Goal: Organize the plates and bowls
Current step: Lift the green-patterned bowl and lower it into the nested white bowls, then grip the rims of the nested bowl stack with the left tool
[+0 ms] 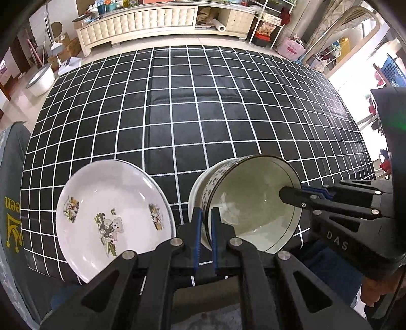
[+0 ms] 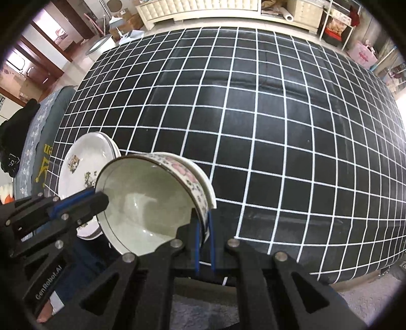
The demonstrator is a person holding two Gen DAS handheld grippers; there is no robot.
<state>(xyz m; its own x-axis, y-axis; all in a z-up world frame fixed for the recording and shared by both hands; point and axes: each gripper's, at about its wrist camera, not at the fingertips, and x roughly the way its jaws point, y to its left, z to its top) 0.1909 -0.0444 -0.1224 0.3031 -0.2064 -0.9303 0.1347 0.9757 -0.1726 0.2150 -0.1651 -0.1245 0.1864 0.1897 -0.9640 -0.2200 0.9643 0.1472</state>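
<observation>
The left hand-held gripper [image 1: 206, 223] clenches one side of the bowl's [image 1: 253, 203] rim. The right hand-held gripper [image 2: 204, 226] clenches the opposite side. Plates [image 1: 111, 215] lie beside it on the bench [image 1: 203, 114].

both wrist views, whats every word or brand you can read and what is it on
"DAS" on the black body of the right hand-held gripper, in the left wrist view.
"GenRobot.AI" on the black body of the left hand-held gripper, in the right wrist view.
"een", yellow and partly cut off, on the grey cloth beside the table.
Boxes on the far shelves: too small to read.
</observation>
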